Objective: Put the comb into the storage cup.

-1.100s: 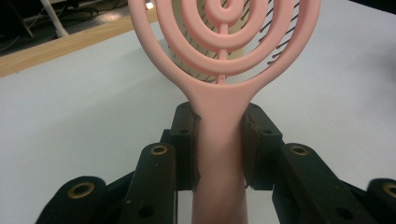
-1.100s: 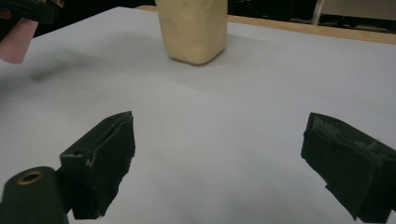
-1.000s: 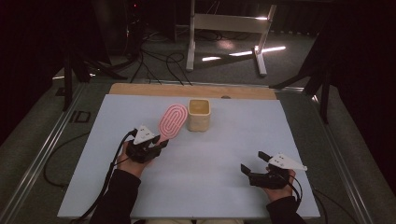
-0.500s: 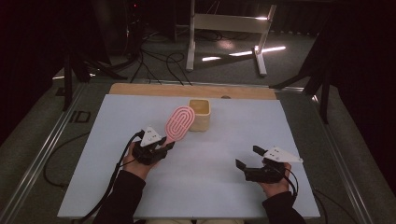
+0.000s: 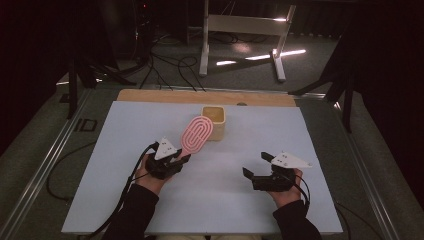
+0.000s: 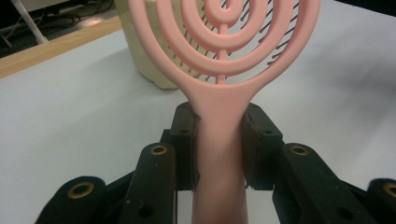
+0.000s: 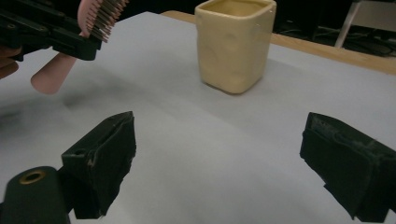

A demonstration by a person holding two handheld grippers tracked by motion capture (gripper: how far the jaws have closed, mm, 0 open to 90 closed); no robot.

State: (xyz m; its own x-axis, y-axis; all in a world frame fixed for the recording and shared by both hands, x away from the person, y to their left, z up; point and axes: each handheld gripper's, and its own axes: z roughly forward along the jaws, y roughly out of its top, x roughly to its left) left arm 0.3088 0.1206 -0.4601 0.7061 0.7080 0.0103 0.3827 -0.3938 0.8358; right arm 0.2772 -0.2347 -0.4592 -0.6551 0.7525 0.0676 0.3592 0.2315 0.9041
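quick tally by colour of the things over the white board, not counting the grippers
pink: 1, the hairbrush
cream: 1, the square cup
total: 2

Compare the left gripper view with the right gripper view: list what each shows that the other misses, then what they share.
Left gripper view alone: the left hand-held gripper pads clamped on the pink hairbrush handle, and the concentric rings of the brush back. Right gripper view alone: the right hand-held gripper open with nothing between its jaws, and the yellow cup with its open rim. Both share: brush, cup and white table.
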